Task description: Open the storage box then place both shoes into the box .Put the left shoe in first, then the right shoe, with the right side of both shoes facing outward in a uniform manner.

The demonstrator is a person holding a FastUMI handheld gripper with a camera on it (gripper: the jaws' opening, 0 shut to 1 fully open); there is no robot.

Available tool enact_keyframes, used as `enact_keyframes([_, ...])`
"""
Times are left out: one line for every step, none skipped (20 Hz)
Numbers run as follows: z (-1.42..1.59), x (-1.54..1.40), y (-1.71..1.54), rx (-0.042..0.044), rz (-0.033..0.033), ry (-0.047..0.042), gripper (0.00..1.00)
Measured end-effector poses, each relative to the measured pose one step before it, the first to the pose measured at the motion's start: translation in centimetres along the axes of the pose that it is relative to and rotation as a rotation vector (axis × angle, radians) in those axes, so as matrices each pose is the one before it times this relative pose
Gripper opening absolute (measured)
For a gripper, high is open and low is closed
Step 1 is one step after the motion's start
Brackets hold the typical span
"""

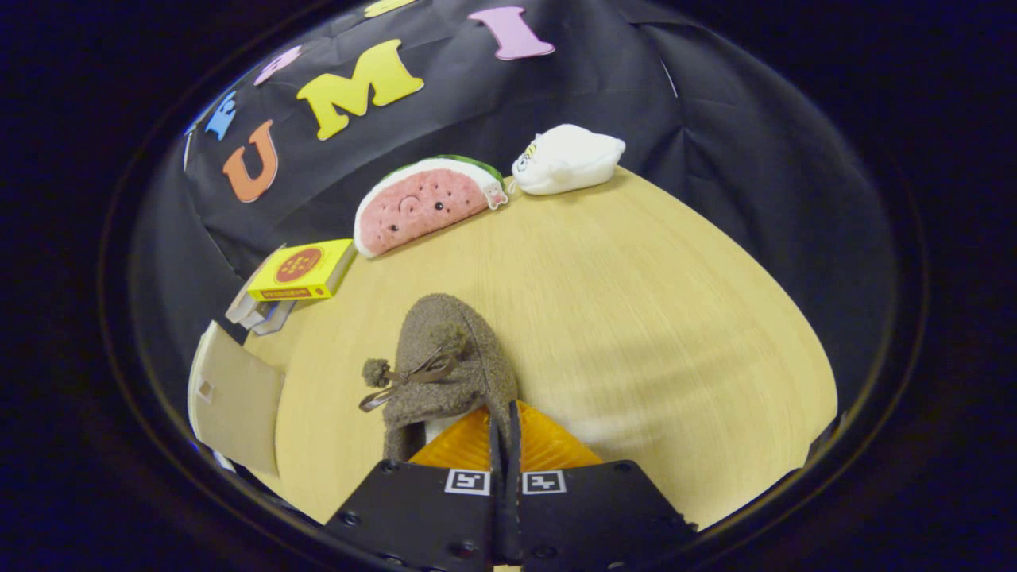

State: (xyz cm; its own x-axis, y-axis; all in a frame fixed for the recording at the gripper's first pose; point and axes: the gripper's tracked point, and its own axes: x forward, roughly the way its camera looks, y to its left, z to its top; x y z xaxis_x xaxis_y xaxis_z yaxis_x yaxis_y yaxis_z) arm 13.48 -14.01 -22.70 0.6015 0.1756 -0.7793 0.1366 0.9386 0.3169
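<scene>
Pressed nearly together, gripper [506, 421] pinching the rear collar of one fuzzy brown shoe [449, 361], toe pointing far along the wooden table [651, 318]. By the look of it, carrying step; next calls for swinging left toward the tan box flap [234, 401]. Counted: one shoe, one flap, one yellow book [302, 270], one watermelon plush [421, 205], one white plush [568, 159].
</scene>
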Motion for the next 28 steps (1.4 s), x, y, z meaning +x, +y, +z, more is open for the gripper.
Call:
enact_keyframes([-0.104,-0.463,0.840,0.01274,0.00604,-0.00329,0.00])
enact_keyframes([-0.060,-0.491,1.225,0.01211,0.00882,-0.00341,0.00])
enact_keyframes([0.022,-0.605,1.684,0.01159,0.01243,-0.00545,0.00])
enact_keyframes([0.034,-0.667,1.842,0.01005,0.01812,-0.00832,0.00])
enact_keyframes([0.102,-0.634,2.121,0.00849,0.01892,-0.00863,0.00])
enact_keyframes([0.085,-0.591,2.268,0.00518,0.01911,-0.01034,0.00])
enact_keyframes([0.072,-0.618,2.427,0.00400,0.01762,-0.01252,0.00])
enact_keyframes([0.005,-0.580,2.452,0.00424,0.01725,-0.00663,0.00])
enact_keyframes([-0.085,-0.725,2.884,0.01519,0.02653,-0.00276,0.00])
enact_keyframes([0.065,-0.559,2.992,0.01197,0.02768,-0.00654,0.00])
enact_keyframes([0.027,-0.404,2.968,-0.01425,0.01975,-0.00632,0.00])
enact_keyframes([0.081,-0.196,2.710,-0.02733,0.00738,-0.01083,0.00])
enact_keyframes([0.074,-0.198,2.634,-0.02139,0.00573,-0.01234,0.00])
enact_keyframes([0.070,0.085,2.388,-0.01115,0.00755,-0.01139,0.00])
enact_keyframes([-0.205,0.232,2.674,-0.01126,0.01152,-0.00849,0.00])
enact_keyframes([-0.256,0.163,2.331,-0.00506,0.01258,-0.00664,0.00])
enact_keyframes([-0.340,0.236,2.267,-0.00489,0.01303,-0.00683,0.00])
enact_keyframes([-0.439,0.440,2.205,-0.00612,0.01048,-0.01069,0.00])
enact_keyframes([-0.511,0.493,1.718,-0.00613,0.00499,-0.00703,0.00])
enact_keyframes([-0.726,0.543,1.402,-0.00820,0.00166,-0.00353,0.00])
enact_keyframes([-0.874,0.484,1.098,-0.00950,-0.00088,0.00162,0.00])
enact_keyframes([-0.828,0.588,0.797,-0.01480,-0.00772,0.00279,0.00])
enact_keyframes([-0.879,0.679,0.486,-0.01643,-0.01454,0.00889,0.00])
enact_keyframes([-0.999,0.754,0.417,-0.00531,-0.01754,0.00994,0.00])
enact_keyframes([-0.869,0.691,0.459,-0.00176,-0.01226,0.01039,0.00])
enact_keyframes([-0.685,0.489,0.411,0.00021,-0.00973,0.00992,0.00])
enact_keyframes([-0.718,0.667,0.333,-0.00448,-0.01425,0.00580,0.00])
enact_keyframes([-0.480,0.425,0.135,-0.01381,-0.02683,-0.00388,0.00])
